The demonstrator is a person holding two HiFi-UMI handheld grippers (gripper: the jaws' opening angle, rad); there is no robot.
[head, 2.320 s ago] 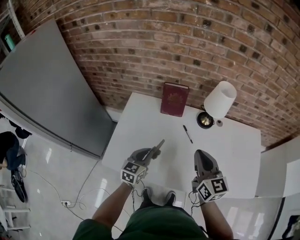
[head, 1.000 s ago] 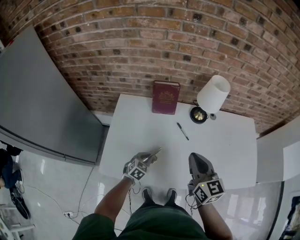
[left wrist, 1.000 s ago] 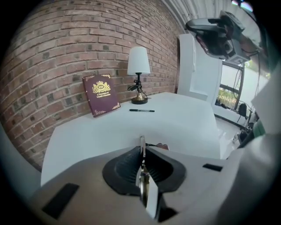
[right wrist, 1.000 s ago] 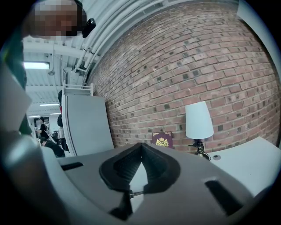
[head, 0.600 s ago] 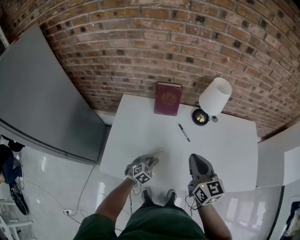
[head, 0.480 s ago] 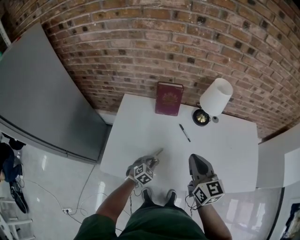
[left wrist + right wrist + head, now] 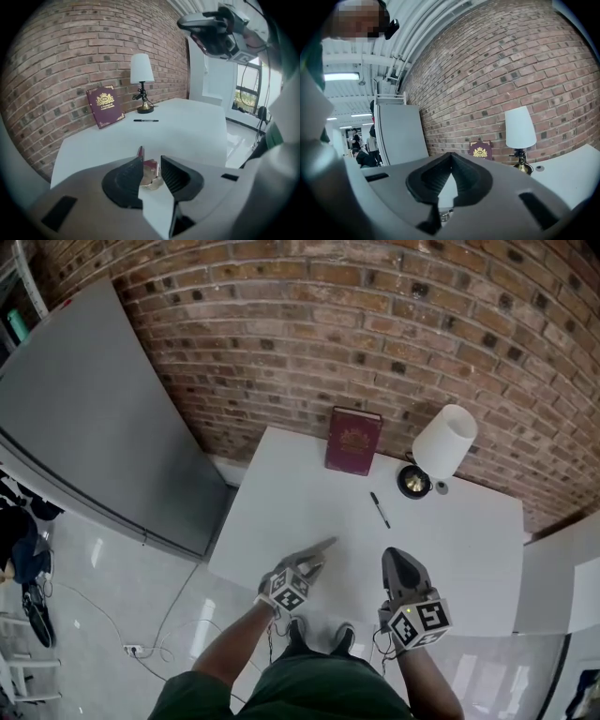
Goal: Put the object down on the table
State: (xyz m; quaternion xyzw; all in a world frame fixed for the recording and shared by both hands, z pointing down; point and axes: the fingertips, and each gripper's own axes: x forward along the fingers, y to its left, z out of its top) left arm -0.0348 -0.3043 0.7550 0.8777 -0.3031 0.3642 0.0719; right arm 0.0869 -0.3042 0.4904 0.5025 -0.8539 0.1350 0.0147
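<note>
**A:** Where is the object?

**B:** It's in the left tool, low centre of that tool's own view. The jaws pinch a small red-and-tan object over the lower-left part of the worktop. I can't quite tell what it is, because the jaws hide too much of it.

**A:** And the right tool?

**B:** The right tool has its jaws pressed together with nothing in them. It hangs at the lower right of the head view.

**A:** How should the put-down go?

**B:** I'd lower the left tool until the object rests on bare white surface, well in from the edge. Then I'd part the jaws slowly and draw straight back, so nothing drags or flips. There looks to be plenty of room just ahead, so there's no need to go near the things by the wall.

**A:** What's up there?

**B:** There's one book leaning on the brick at upper centre. One lamp stands to its right, and one pen lies below, between the two. Add two tools and one held object.
</note>
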